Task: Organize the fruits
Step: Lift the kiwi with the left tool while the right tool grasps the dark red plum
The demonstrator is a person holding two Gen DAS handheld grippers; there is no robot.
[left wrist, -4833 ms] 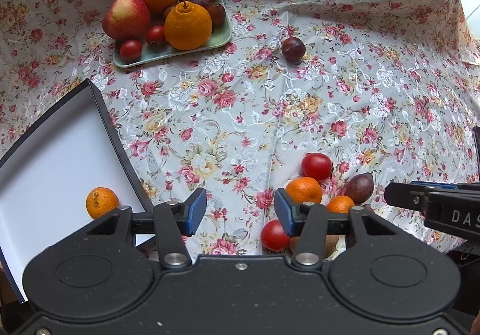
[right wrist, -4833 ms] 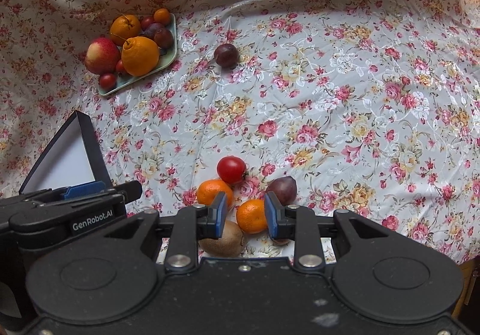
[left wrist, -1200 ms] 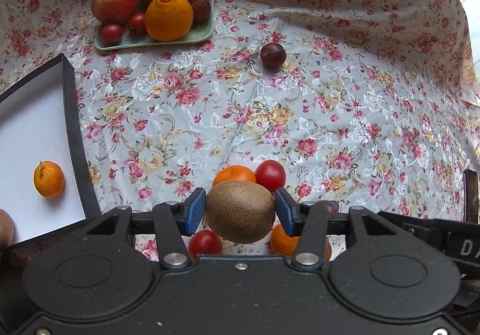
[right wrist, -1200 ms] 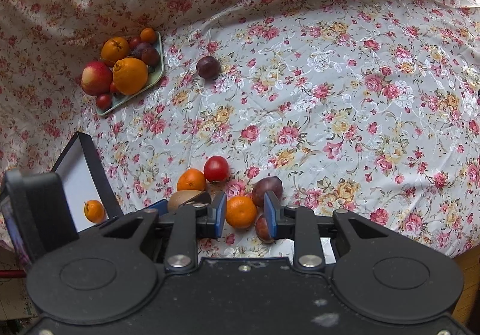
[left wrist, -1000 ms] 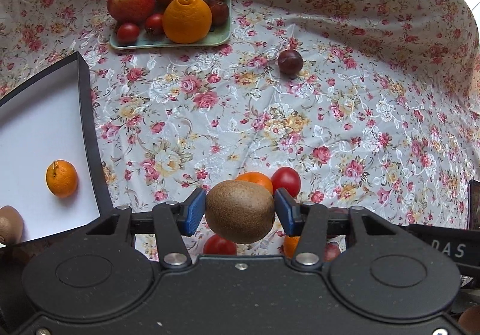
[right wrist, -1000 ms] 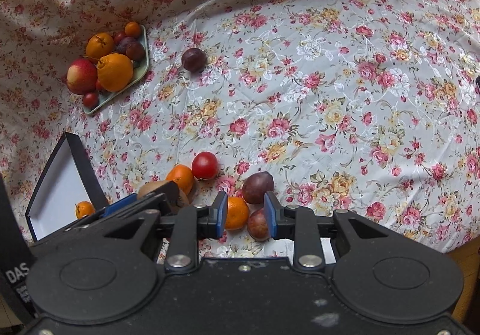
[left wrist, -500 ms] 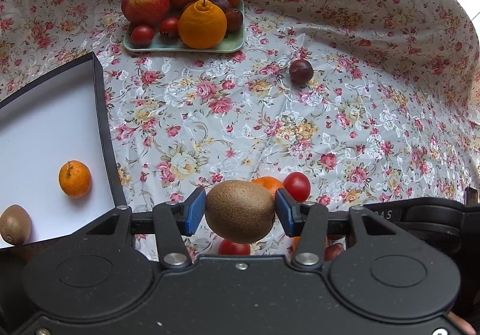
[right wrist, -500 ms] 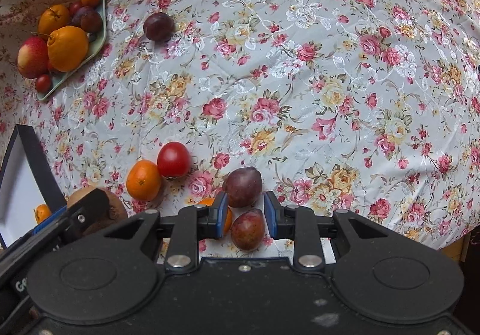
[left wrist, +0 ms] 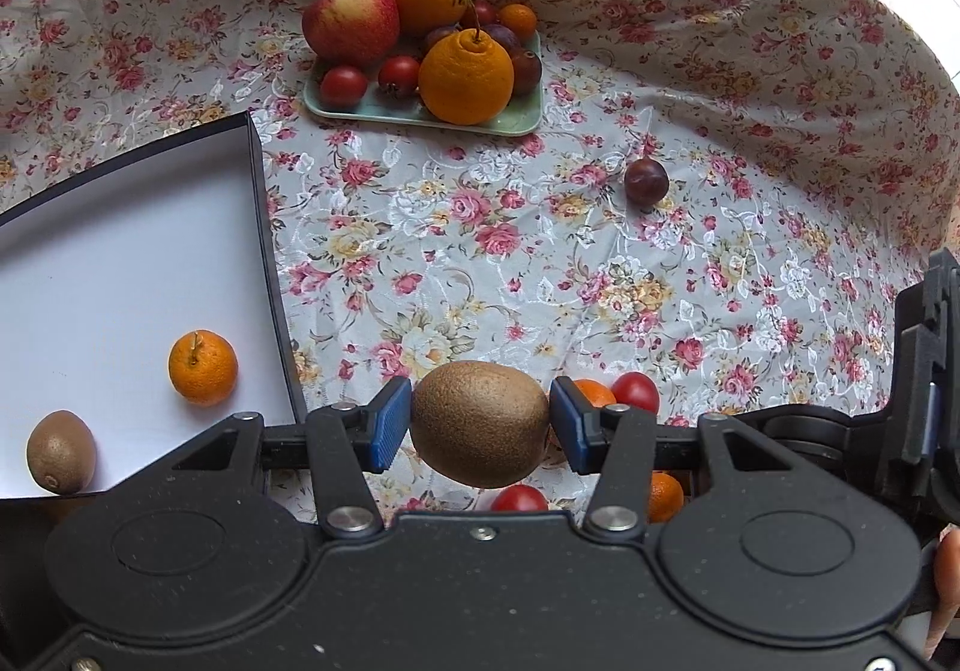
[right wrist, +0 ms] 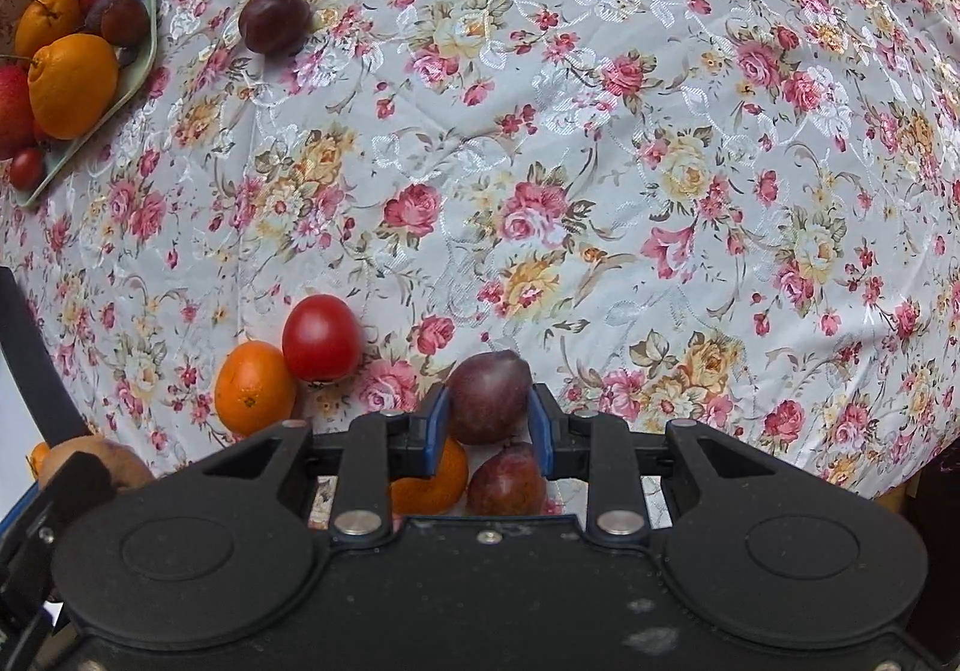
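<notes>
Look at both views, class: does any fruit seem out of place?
One dark plum lies alone on the floral cloth, apart from the green tray of fruit and the nearer cluster around the tomato. Nothing looks spilled or damaged.

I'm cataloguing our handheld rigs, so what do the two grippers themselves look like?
Both match: the left gripper and right gripper each have a matte black, speckled plastic body with two round raised discs, silver pivot screws and angular black linkage arms. The jaws end in blue ribbed pads. No cables or sleeves show.
</notes>
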